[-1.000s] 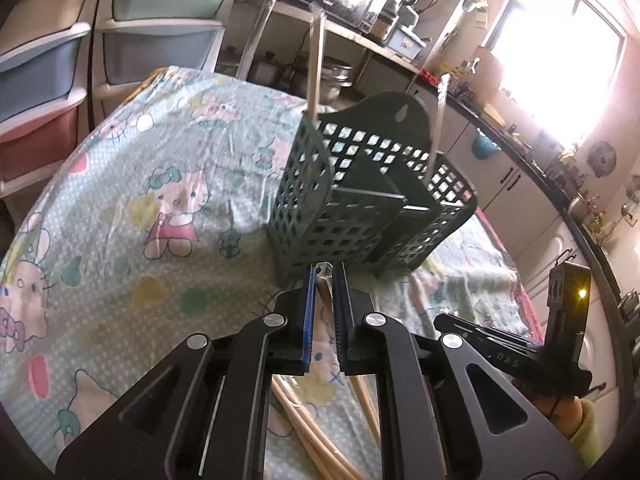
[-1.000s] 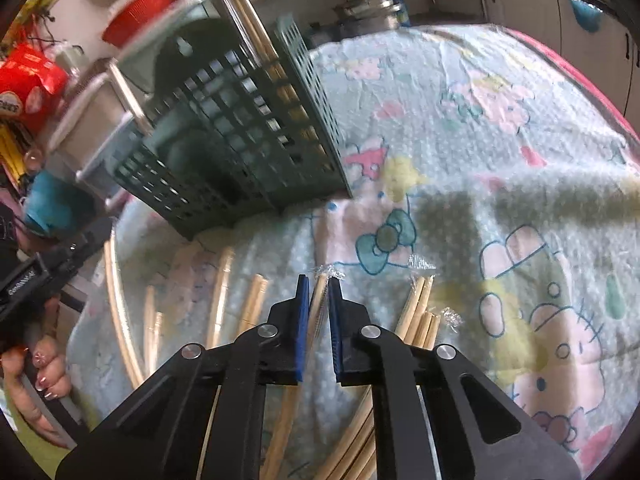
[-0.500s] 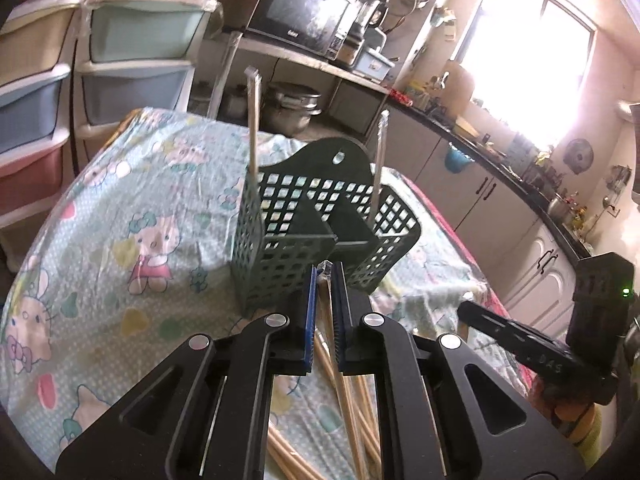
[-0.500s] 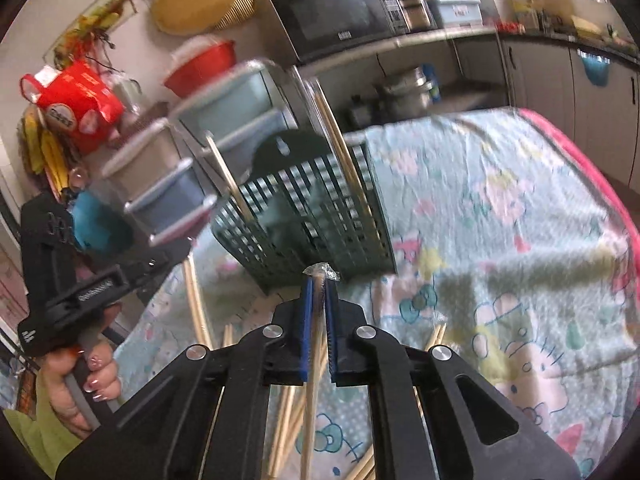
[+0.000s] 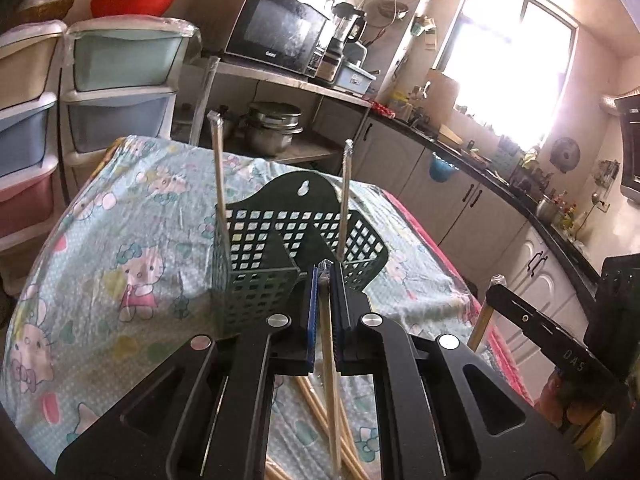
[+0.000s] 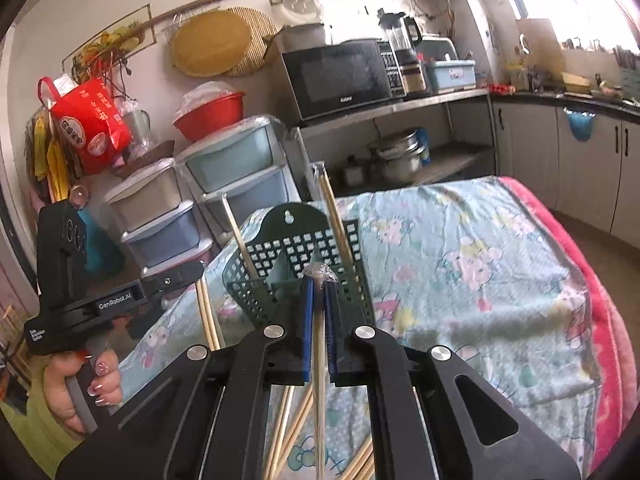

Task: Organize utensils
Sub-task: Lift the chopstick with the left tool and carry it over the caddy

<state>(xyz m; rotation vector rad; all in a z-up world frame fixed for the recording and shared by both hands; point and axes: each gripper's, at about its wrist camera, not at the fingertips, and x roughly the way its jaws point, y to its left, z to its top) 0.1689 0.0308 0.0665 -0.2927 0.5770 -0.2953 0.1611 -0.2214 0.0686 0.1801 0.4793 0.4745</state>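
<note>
We hold a gripper in each hand above a table spread with a cartoon-print cloth (image 5: pixel 120 248). The left gripper (image 5: pixel 325 276) has its jaws drawn narrow, pinching a wrapped pair of chopsticks (image 5: pixel 331 380) between the blue pads; the sticks run back from the fingertips and hang down below the fingers toward the cloth. The right gripper (image 6: pixel 316 284) is likewise clamped on its own wrapped chopsticks (image 6: pixel 319 380), whose crinkled plastic tip pokes out just past the fingertips.

Straight ahead of both sets of fingers stands the green utensil basket (image 5: pixel 260 240), a perforated caddy with a divider and a rounded back plate. In the left wrist view, two wrapped chopstick pairs already stand in it: one (image 5: pixel 219 184) in the compartment to the left of our fingers, one (image 5: pixel 344 200) just beyond and slightly right of the fingertips. In the right wrist view, the same basket (image 6: pixel 296 264) sits right behind the fingertips.

Beneath the fingers, more loose chopsticks (image 6: pixel 288 428) lie on the cloth. In the right wrist view the left gripper shows at the left, gripped by a hand (image 6: pixel 86 388) with painted nails.
</note>
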